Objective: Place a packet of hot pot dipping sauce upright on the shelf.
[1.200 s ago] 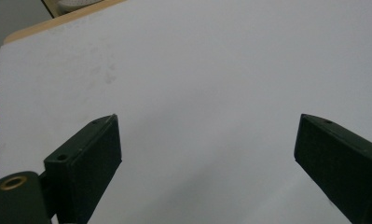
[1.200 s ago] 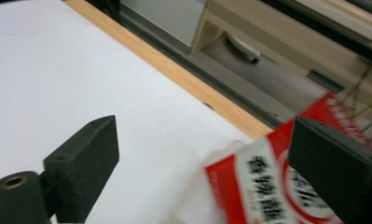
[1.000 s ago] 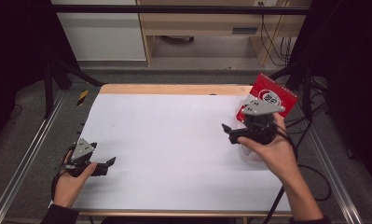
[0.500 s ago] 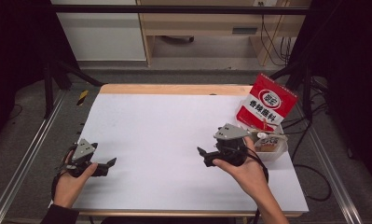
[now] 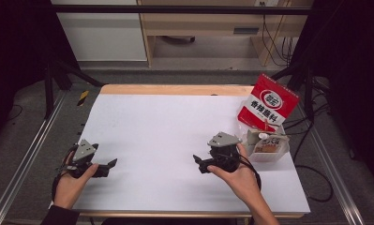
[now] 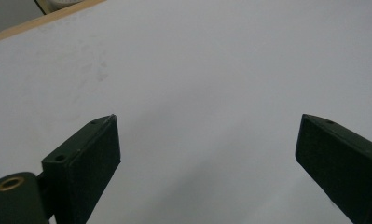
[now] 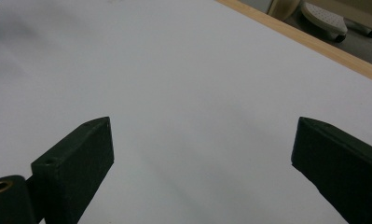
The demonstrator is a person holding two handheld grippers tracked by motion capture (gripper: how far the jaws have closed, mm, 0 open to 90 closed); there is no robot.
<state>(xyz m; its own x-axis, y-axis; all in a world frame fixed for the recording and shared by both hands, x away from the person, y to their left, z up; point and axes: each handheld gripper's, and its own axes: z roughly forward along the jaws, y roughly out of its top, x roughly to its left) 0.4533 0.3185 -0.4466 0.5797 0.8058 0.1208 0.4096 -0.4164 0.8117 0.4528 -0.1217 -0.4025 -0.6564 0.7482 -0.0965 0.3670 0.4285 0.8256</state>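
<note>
Both claws sit low near the worktop's (image 5: 175,122) near edge, and we see their jaws spread wide with nothing between them. Left gripper (image 5: 110,164) rests by the near left corner, held in the left hand (image 5: 72,180), pointing toward the middle. Right gripper (image 5: 198,162) lies right of centre, held in the right hand (image 5: 238,173), jaws also pointing inward. Just beside it, toward the right edge, we note a small clear container (image 5: 268,145) with food inside, not touching the claw's jaws. Farther on, at the right edge, a red seasoning packet (image 5: 268,103) stands propped behind the container.
</note>
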